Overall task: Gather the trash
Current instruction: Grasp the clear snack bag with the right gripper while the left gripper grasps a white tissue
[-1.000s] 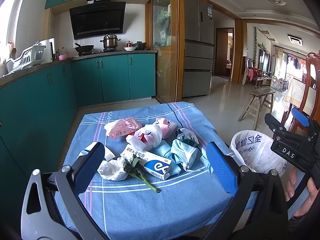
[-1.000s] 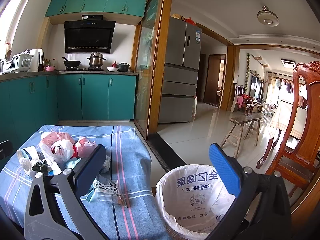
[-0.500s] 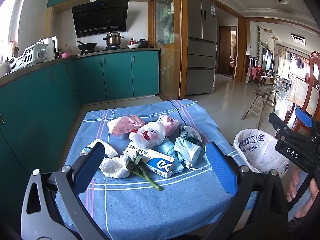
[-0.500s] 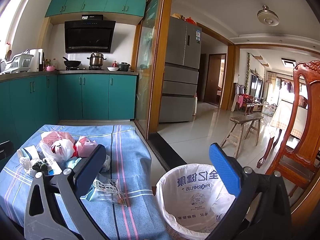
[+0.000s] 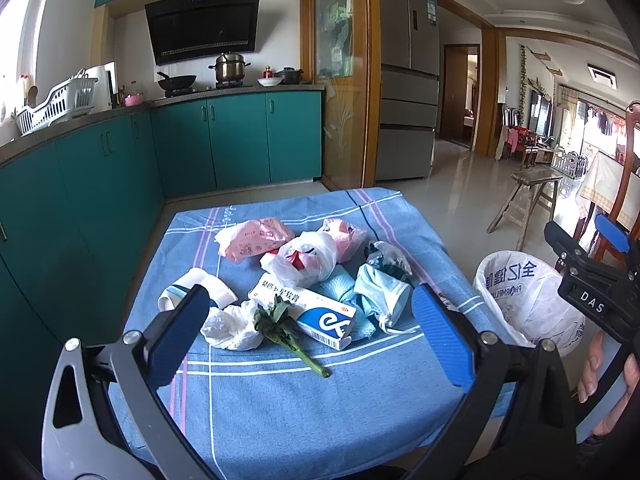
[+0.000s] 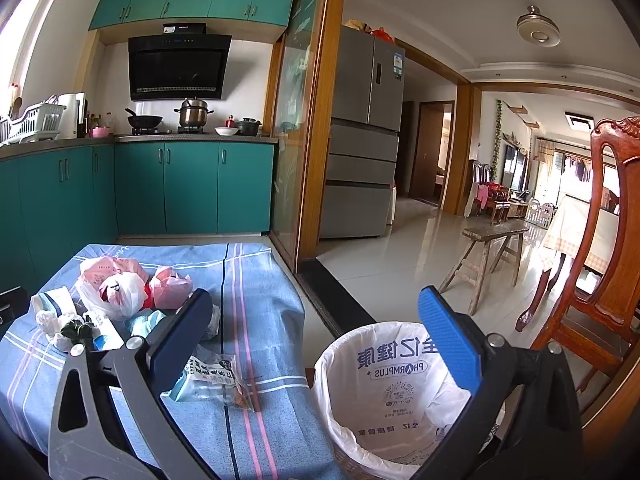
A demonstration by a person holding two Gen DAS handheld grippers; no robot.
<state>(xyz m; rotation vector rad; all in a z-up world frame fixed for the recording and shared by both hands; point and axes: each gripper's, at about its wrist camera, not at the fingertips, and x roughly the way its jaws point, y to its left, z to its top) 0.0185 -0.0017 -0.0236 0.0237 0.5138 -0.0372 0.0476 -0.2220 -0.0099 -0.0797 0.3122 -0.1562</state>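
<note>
A heap of trash lies on a table with a blue striped cloth point(image 5: 280, 400): a white and blue medicine box point(image 5: 308, 310), a green plant stem point(image 5: 286, 328), crumpled white tissue point(image 5: 234, 322), a white plastic bag point(image 5: 304, 258), pink wrappers point(image 5: 252, 238), a paper cup point(image 5: 196, 290) and a blue face mask point(image 5: 380, 294). My left gripper point(image 5: 310, 342) hovers open above the near side of the heap, holding nothing. My right gripper point(image 6: 314, 342) is open and empty between the table's right edge and the white-lined bin point(image 6: 394, 392). A clear snack wrapper point(image 6: 214, 376) lies by its left finger.
The bin point(image 5: 528, 300) stands on the floor right of the table. A red wooden chair point(image 6: 600, 260) is at the far right, a wooden stool point(image 6: 492, 256) beyond the bin. Teal cabinets point(image 5: 100, 184) run along the left. A hand point(image 5: 600, 364) holds the right gripper.
The left wrist view has shifted slightly, so the table and trash sit a little higher in it. The right gripper has not moved. Both stay open.
</note>
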